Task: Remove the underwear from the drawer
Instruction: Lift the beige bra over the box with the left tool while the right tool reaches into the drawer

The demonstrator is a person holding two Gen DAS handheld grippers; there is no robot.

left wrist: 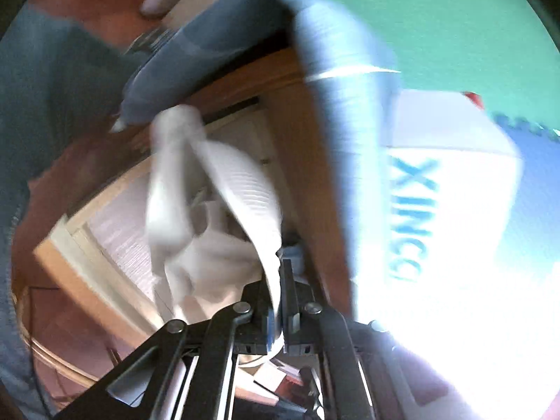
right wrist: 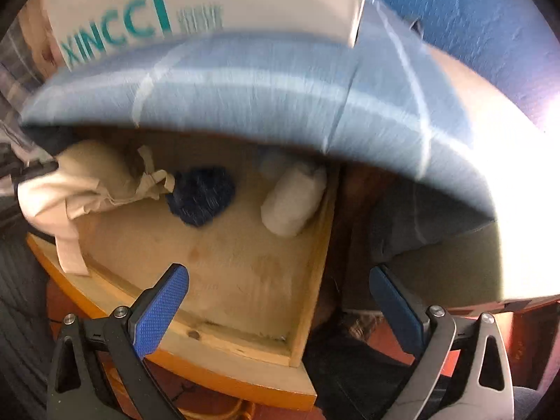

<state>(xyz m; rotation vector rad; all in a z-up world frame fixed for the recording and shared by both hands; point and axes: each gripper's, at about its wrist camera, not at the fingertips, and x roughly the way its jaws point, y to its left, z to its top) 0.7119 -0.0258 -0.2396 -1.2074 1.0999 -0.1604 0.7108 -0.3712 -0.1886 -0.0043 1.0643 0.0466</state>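
In the left wrist view my left gripper [left wrist: 281, 276] is shut on a cream-white piece of underwear [left wrist: 217, 210]. The fabric hangs blurred from the fingertips above the open wooden drawer [left wrist: 70, 255]. In the right wrist view the same underwear [right wrist: 87, 189] is lifted over the drawer's left side, with a strap trailing over the drawer's front rim [right wrist: 224, 346]. A dark blue rolled garment [right wrist: 201, 196] and a white rolled one [right wrist: 292, 203] lie at the back of the drawer. My right gripper [right wrist: 278, 290] is open over the drawer's front right corner, with nothing between its blue pads [right wrist: 161, 311].
A light blue cloth [right wrist: 245, 87] hangs over the furniture's top edge, shading the back of the drawer. On it stands a white box [right wrist: 210, 0] with teal lettering. The cloth [left wrist: 343, 140] and box [left wrist: 455, 192] also lie right of the left gripper. A green wall [left wrist: 420, 17] is behind.
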